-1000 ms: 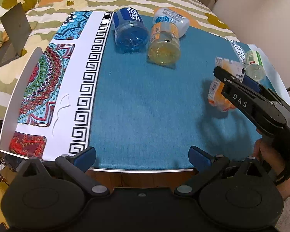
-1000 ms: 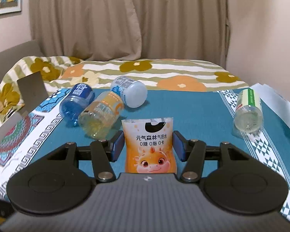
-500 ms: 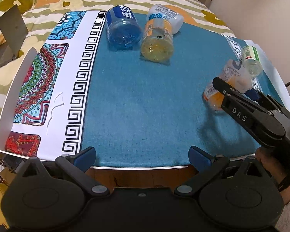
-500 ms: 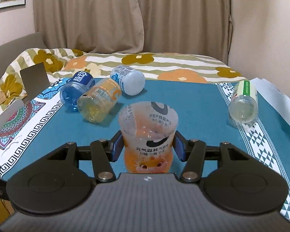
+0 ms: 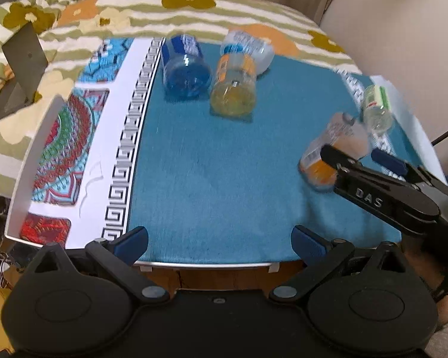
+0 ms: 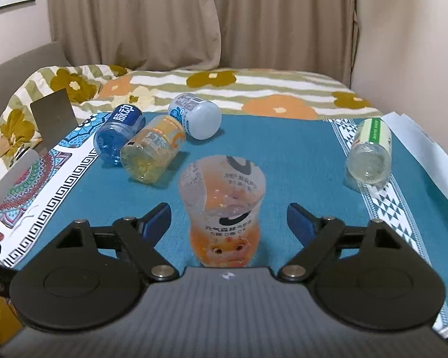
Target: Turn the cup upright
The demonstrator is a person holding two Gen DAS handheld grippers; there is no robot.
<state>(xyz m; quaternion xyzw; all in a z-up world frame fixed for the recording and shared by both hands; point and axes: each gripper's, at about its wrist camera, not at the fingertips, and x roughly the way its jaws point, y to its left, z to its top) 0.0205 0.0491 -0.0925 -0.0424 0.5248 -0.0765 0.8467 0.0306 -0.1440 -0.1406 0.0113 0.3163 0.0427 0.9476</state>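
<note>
A clear plastic cup (image 6: 222,208) with an orange cartoon label stands upright, mouth up, on the teal cloth. It sits between the fingers of my right gripper (image 6: 228,217), whose jaws are spread wide and do not touch it. In the left wrist view the same cup (image 5: 334,152) shows at the right, behind the right gripper (image 5: 355,161). My left gripper (image 5: 221,238) is open and empty over the table's front edge.
Three cups lie on their sides at the back: a blue one (image 6: 116,134), a yellow-orange one (image 6: 153,155) and a white one (image 6: 195,117). A green-labelled cup (image 6: 370,155) lies at the right edge. A floral bed is behind the table.
My right gripper turned the orange-label cup from mouth-down to upright, set it on the cloth and opened its jaws. The left gripper shifted slightly.
</note>
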